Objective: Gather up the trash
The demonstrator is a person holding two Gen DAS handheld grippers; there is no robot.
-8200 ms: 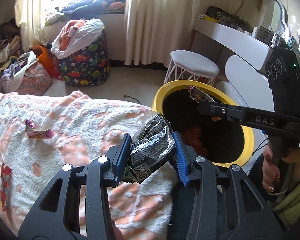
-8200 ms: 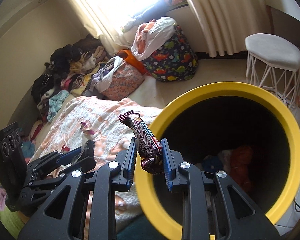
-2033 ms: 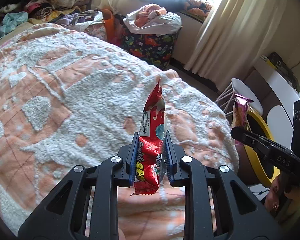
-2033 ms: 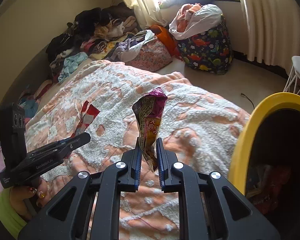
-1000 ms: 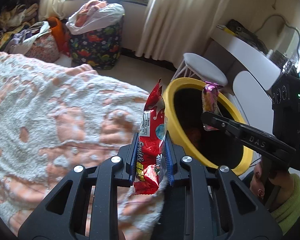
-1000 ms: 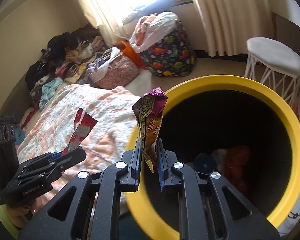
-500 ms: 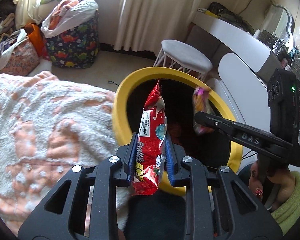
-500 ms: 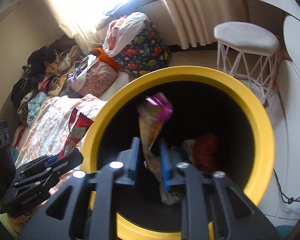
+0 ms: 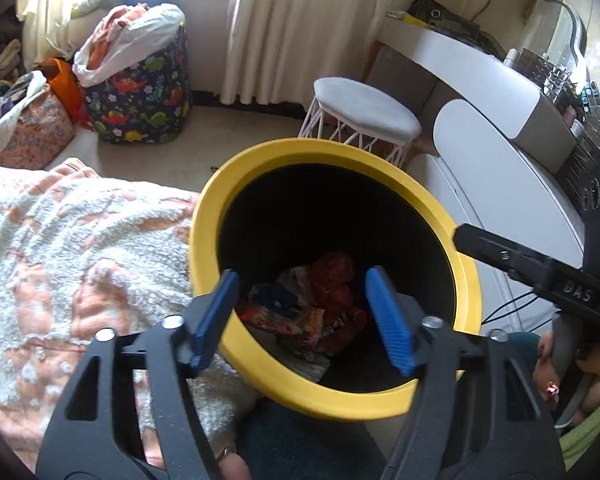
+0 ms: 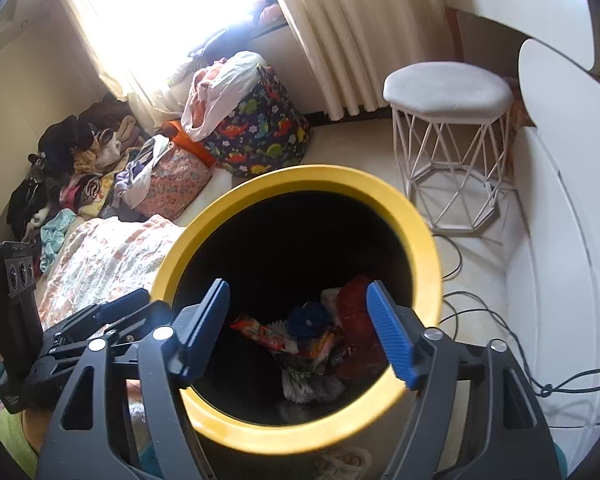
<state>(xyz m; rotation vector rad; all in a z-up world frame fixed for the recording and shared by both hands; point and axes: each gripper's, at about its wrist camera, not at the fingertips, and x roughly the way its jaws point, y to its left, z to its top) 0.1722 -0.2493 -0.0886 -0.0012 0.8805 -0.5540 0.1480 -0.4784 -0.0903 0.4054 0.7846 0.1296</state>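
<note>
On my left wrist view, the left gripper (image 9: 304, 312) is opening, empty; its red wrapper now lies among the trash (image 9: 308, 312) in the yellow bin (image 9: 340, 400). On the right, the right gripper (image 10: 300, 326) likewise opens, its purple wrapper dropped.

The black plastic left gripper (image 9: 302, 320) has ribbed blue pads (image 9: 388, 320) and silver screws at its finger joints. The matching black right gripper (image 10: 298, 324) carries white "DAS" lettering along one finger and three round dials on its body. Its hand (image 9: 580, 376) shows dark painted nails and a lime-green sleeve (image 9: 592, 432).
</note>
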